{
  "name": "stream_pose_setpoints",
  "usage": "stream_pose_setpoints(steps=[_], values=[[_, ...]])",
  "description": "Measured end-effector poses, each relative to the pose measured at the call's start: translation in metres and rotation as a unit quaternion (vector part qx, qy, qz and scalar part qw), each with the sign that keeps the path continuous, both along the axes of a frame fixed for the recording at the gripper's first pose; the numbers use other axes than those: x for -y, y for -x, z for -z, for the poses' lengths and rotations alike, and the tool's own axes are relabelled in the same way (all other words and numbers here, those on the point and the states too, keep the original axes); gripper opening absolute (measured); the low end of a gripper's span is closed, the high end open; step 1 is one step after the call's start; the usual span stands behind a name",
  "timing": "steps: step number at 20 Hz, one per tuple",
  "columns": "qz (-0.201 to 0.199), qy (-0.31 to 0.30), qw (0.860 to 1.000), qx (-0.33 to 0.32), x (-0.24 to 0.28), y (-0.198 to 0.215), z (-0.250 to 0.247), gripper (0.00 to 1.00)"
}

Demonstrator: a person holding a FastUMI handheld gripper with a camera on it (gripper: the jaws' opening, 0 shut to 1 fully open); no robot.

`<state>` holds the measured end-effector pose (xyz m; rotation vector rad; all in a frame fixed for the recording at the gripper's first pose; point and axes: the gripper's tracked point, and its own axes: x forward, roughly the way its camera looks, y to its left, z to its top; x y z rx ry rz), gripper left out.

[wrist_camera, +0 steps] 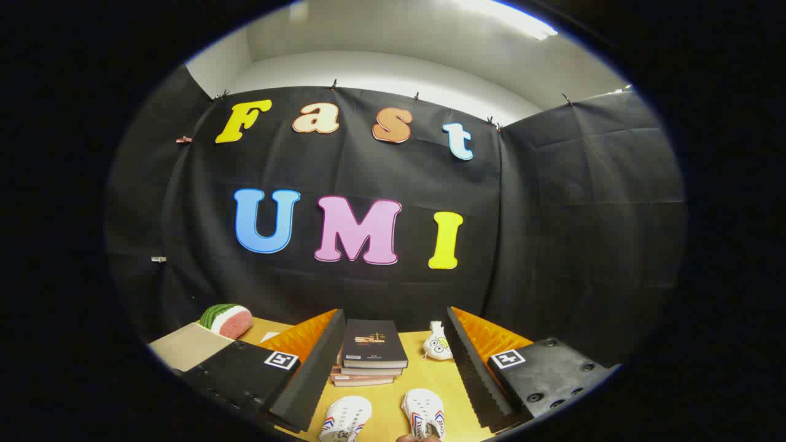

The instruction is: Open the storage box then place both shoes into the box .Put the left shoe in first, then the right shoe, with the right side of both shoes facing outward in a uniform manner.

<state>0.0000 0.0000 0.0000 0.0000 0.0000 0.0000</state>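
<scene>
The gripper (393, 374) is hovering above a yellow wooden table (417, 377) with its two fingers (310, 380) spreading wide apart, gripping nothing and touching nothing. Between the fingers, near their base at six o'clock, two white shoes are lying side by side on the table, a little apart from each other: the left-hand shoe (345, 418) at about seven o'clock and the right-hand shoe (424, 414) at about five o'clock, both showing their toes with red and blue stripes on the sides. Something small and brownish is peeking in at the heel end of the right-hand shoe; I cannot tell what it is. Just beyond the shoes, toward twelve o'clock and between the fingers, a stack of books (370, 353) is resting on the table, the dark-covered one lying on top. At one o'clock from the stack, just beside it, a small white plush toy (437, 344) is sitting near the inner edge of the right finger. Out past the left finger at about ten o'clock, a watermelon-slice toy (226, 320) is resting behind a tan cardboard surface (187, 347); whether that surface is the storage box I cannot tell.
</scene>
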Motion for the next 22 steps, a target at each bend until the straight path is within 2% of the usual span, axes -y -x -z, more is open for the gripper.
stream_pose_setpoints(steps=[11,22], values=[[-0.038,-0.001,0.999,-0.018,-0.027,-0.013,0.016,0.97],[-0.051,-0.024,0.996,-0.069,-0.040,-0.029,0.049,0.97]])
